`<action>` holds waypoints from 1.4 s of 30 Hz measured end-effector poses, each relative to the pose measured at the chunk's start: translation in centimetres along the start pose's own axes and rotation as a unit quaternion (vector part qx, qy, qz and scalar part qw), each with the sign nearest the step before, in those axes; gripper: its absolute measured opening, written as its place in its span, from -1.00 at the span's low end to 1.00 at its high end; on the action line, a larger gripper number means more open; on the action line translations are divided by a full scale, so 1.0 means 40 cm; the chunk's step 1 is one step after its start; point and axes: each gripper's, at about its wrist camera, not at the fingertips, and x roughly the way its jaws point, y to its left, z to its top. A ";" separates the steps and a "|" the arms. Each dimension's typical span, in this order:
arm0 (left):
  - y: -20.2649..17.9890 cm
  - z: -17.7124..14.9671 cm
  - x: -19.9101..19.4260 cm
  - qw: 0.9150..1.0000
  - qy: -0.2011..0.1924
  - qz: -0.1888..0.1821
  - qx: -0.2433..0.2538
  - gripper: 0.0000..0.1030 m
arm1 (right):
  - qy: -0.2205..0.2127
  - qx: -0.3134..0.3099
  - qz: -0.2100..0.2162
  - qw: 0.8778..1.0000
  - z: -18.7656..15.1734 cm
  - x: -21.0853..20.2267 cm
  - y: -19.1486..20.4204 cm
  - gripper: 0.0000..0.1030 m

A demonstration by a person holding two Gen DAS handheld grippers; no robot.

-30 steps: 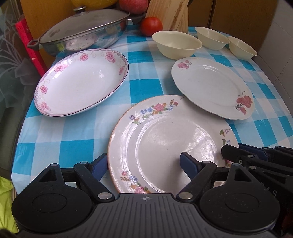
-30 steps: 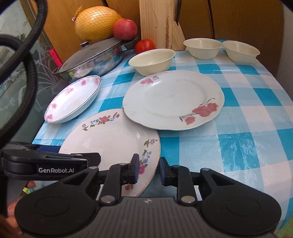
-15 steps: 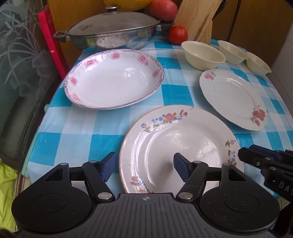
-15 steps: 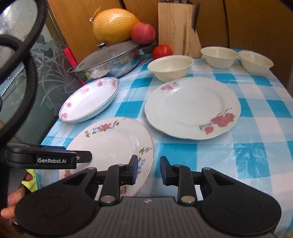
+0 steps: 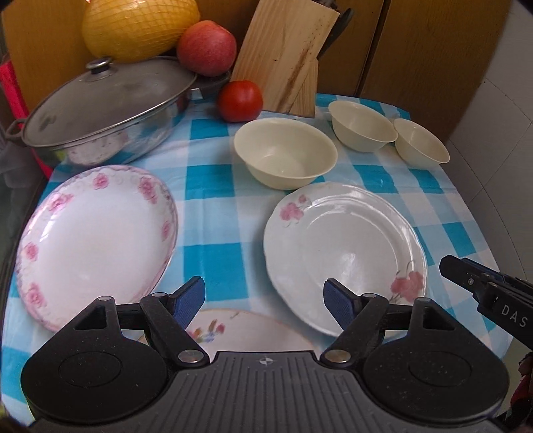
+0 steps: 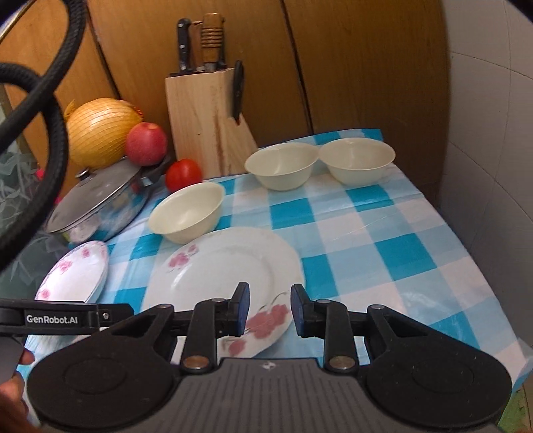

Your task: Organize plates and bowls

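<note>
On the blue checked cloth lie a deep plate with a pink flower rim (image 5: 96, 239), a white plate with red roses (image 5: 343, 253) and, mostly hidden under my left gripper, a plate with mixed flowers (image 5: 233, 329). Behind them stand three cream bowls (image 5: 284, 153) (image 5: 361, 125) (image 5: 421, 143). My left gripper (image 5: 263, 294) hovers over the cloth between the two plates, jaws opening, nothing between them. My right gripper (image 6: 269, 308) hangs above the near rim of the rose plate (image 6: 220, 276), with a narrow gap between its pads and nothing held.
A lidded steel pan (image 5: 106, 106), a tomato (image 5: 240, 100), an apple (image 5: 206, 46), a netted pomelo (image 5: 140, 26) and a wooden knife block (image 5: 286, 56) crowd the back left. A tiled wall (image 6: 493, 166) bounds the table's right side.
Both grippers have moved forward and up, away from the mixed-flower plate at the front and toward the rose plate. The left jaws narrowed, then widened again.
</note>
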 end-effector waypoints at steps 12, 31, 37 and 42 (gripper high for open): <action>-0.016 0.051 0.129 0.999 0.030 -0.012 -0.007 0.47 | 0.058 0.050 0.020 0.997 0.008 0.108 -0.049 -0.45; -0.058 0.055 0.160 0.999 0.026 -0.034 0.022 0.39 | 0.084 0.081 0.034 0.993 0.007 0.134 -0.076 -0.57; -0.093 0.017 0.130 0.996 0.040 -0.071 0.041 0.35 | 0.089 0.080 0.013 0.993 -0.009 0.086 -0.111 -0.57; -0.147 -0.020 0.112 0.992 0.037 -0.079 0.095 0.31 | 0.082 0.105 0.001 0.991 -0.015 0.056 -0.173 -0.56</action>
